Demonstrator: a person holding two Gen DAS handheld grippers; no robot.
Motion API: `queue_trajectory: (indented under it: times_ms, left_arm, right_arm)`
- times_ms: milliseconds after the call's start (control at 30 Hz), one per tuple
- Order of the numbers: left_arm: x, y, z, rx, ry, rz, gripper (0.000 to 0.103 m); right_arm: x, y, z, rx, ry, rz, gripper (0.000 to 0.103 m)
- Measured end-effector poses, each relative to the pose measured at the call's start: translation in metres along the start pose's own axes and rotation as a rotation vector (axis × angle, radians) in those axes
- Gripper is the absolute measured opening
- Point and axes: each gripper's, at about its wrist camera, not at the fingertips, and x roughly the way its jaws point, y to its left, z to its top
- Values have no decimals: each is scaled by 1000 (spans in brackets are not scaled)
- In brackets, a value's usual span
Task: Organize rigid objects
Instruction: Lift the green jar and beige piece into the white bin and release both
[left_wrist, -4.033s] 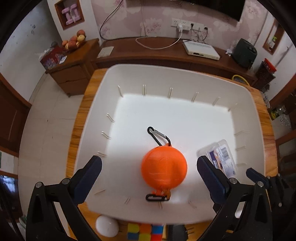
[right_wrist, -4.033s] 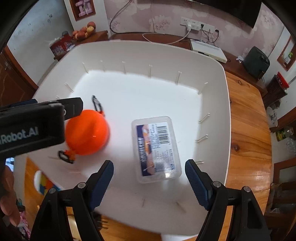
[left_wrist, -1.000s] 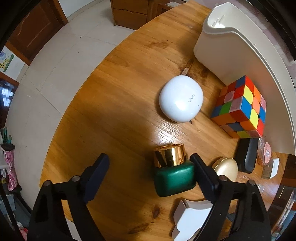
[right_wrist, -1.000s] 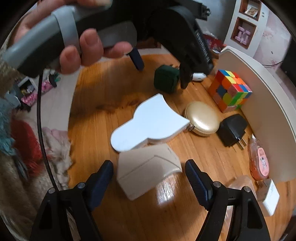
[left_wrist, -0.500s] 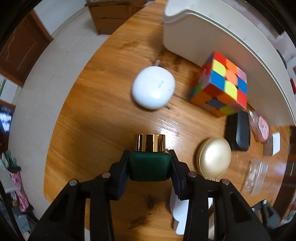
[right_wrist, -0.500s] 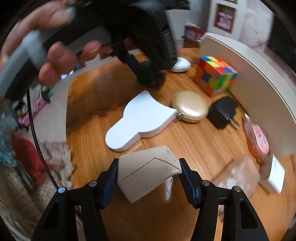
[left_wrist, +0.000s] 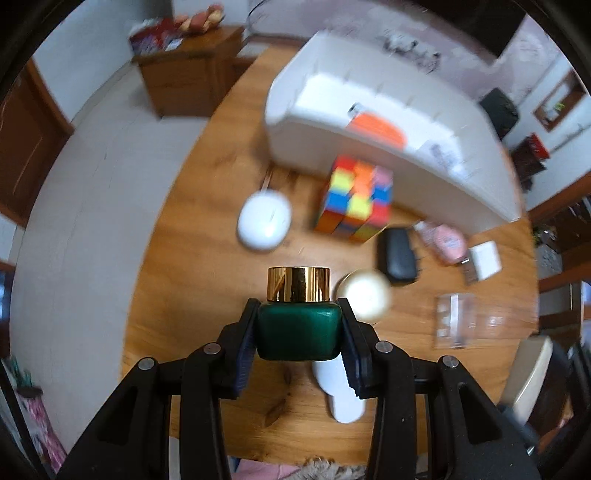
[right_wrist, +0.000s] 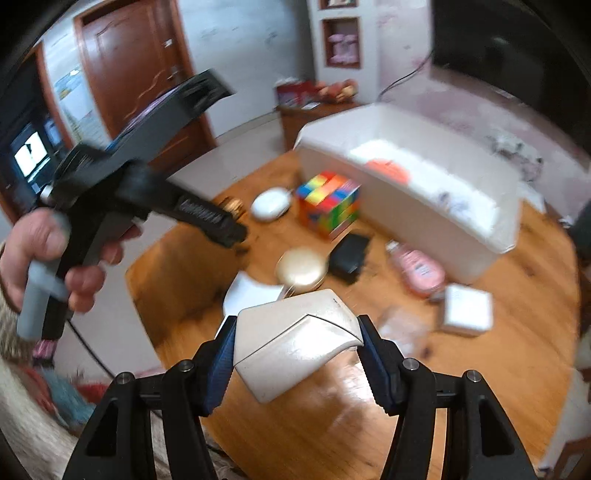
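Left gripper (left_wrist: 299, 334): clamped on green jar (left_wrist: 298, 332) — keep level.
Right gripper (right_wrist: 295, 349): pinching beige case (right_wrist: 295, 341) — clear white bin (right_wrist: 406, 199) rim.

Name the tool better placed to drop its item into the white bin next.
Left, probably. The left tool holds the green jar facing the white bin; the right tool and its beige case sit farther back.

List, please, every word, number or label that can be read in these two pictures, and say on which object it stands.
None can be read.
Clear box in the white bin: label blurred.
Pink bottle: print blurred.
White round case: mark smeared by motion.
Side of the left tongs: raised lettering, too blurred.
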Motion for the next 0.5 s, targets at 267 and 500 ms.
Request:
queue_trajectory:
  times_ms: [267,500]
  left_arm:
    - [-73,-29,77,127,-149,-44,43]
    - [-107,-57,131,201,-235,-21,43]
  right_arm:
    - [-83,-25,70,76,-139,-185,62]
    - [-130,-60,157,163,-216,-280,62]
